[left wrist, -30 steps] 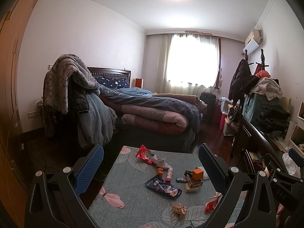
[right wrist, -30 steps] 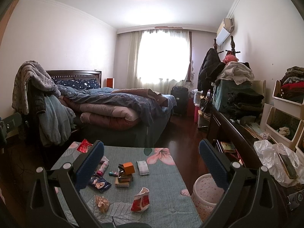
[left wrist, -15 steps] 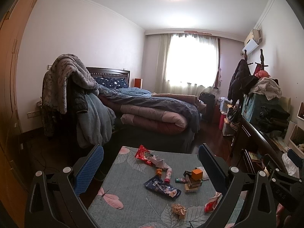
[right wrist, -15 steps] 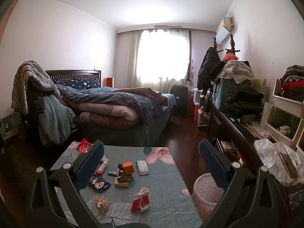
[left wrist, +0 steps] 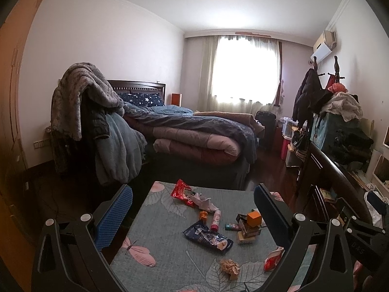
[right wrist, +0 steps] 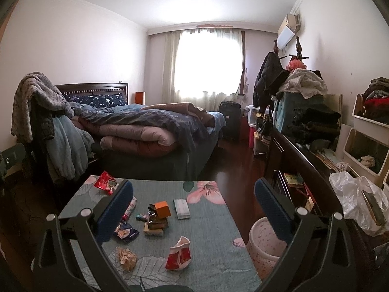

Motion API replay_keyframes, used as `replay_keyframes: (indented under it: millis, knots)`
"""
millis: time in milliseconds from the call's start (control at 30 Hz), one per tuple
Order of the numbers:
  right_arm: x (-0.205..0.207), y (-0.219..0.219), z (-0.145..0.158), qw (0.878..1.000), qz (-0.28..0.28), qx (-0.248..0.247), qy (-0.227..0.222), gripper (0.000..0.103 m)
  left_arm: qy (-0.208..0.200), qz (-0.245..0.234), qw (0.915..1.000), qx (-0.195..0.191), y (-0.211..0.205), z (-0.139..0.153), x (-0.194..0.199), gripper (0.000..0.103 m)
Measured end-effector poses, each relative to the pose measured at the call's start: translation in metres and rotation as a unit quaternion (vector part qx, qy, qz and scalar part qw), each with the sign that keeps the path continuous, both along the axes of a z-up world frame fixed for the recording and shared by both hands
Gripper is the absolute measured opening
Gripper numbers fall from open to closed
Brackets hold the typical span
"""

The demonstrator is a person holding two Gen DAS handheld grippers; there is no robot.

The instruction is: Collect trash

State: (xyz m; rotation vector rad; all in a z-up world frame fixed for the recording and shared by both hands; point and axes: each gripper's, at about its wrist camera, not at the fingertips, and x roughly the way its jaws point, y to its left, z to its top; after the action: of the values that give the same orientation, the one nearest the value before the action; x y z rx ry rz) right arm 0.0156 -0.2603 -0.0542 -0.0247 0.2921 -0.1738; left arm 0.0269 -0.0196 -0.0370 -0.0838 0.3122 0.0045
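Nothing has shifted: my left claw (left wrist: 192, 215) and right claw (right wrist: 193, 209) hang wide open, empty, above the leaf-printed surface (right wrist: 206, 238); crumpled paper wad (right wrist: 126, 258) near, glossy dark wrapper (left wrist: 207, 236) lying left-right.

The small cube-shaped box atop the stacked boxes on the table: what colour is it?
Orange box, clearest in the right wrist view.

The surface (right wrist: 206, 221) wears a teal cloth printed with pale leaves and pink flowers. On it lie a red-and-white wrapper (right wrist: 178, 258), an orange box (right wrist: 162, 208) and, at ten o'clock, a shiny red packet (right wrist: 105, 182). The bin (right wrist: 263, 245) is pale pink, speckled.
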Motion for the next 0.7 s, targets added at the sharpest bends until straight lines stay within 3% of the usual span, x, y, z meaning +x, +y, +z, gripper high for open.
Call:
replay_keyframes:
  millis: [700]
  knots:
    - [0.0059,-0.0024,-0.0045,1.0,0.006,0.005,0.012,0.1,0.005,0.0,1.0,0.003,0.001,0.0088,0.0019,0.099]
